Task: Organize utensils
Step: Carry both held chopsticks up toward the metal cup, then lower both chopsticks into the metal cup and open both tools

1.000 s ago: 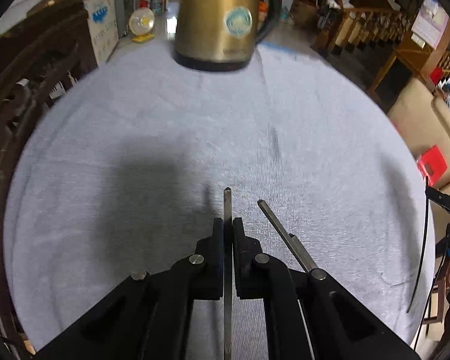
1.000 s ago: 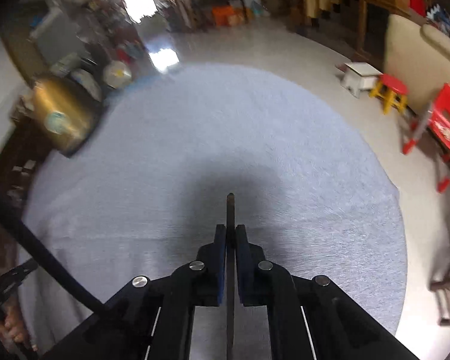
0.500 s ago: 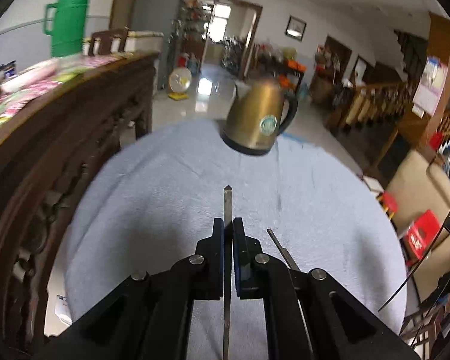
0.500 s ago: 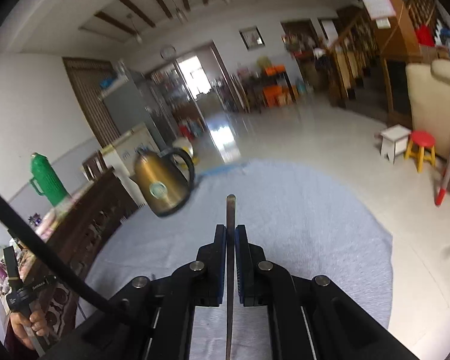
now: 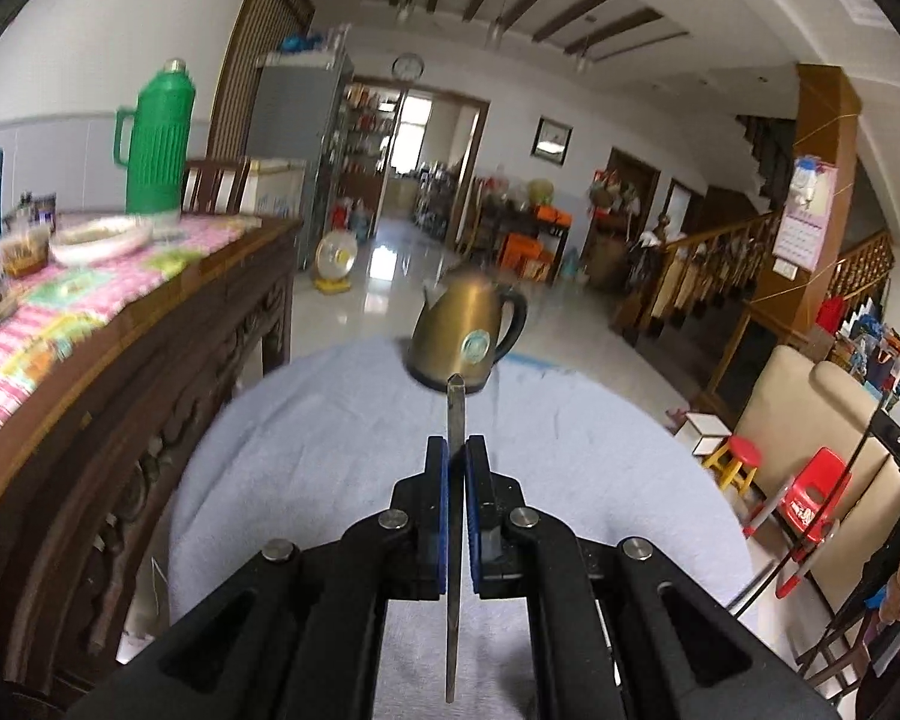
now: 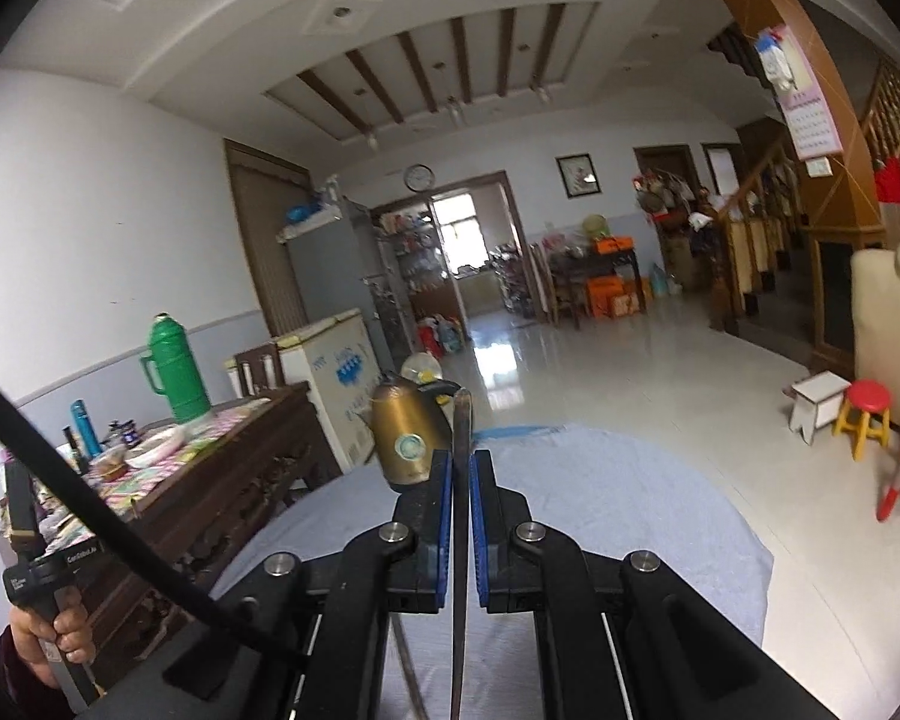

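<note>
Both grippers clamp a thin metal utensil edge-on: left gripper [image 5: 456, 456] on a utensil [image 5: 453, 540], right gripper [image 6: 456, 468] on another [image 6: 461, 516], tips at 12 o'clock toward kettle [image 5: 465, 339], likely carrying clear of the cloth-covered table [image 5: 306, 450].

Your right tongs [image 6: 461, 462] are clamped on a thin metal utensil [image 6: 461, 420] standing edge-on between the blue pads [image 6: 444, 516]. Its tip overlaps the gold kettle [image 6: 405, 435] on the grey-covered bench [image 6: 630, 516]. Your hand [image 6: 48, 636] shows at lower left.
</note>
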The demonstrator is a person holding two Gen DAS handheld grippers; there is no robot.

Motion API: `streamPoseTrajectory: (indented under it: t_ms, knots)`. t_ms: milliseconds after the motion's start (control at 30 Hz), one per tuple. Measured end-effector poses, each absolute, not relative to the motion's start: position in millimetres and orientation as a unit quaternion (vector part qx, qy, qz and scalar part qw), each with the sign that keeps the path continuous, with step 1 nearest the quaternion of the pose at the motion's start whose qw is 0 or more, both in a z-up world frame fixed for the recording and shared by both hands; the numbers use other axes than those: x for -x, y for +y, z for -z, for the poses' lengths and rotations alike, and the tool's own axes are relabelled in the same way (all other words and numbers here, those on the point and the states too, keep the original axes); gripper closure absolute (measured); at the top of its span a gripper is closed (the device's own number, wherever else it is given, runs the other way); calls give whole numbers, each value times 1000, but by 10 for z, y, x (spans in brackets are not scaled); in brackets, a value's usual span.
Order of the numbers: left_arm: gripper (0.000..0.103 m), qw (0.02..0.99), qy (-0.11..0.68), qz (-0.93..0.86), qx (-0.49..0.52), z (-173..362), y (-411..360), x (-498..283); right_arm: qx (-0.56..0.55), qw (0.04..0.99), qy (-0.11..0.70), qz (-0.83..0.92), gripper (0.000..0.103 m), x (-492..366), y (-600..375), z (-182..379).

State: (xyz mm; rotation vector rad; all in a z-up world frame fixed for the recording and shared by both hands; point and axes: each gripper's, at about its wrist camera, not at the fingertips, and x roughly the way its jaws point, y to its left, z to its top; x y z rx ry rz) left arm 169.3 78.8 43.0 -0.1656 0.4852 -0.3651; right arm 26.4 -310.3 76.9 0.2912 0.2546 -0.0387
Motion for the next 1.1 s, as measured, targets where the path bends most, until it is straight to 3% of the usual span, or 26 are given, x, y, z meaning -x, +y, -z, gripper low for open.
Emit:
streamPoseTrajectory:
  t_ms: [533,1100]
  knots:
    - [98,950,184,239,77,-924,569,-1055,-128,983,119,-59,96,66,-2590,-960]
    - [98,940,188,268,92,-677,99,-996,-95,984,128,-77,96,-142,-2027,-580]
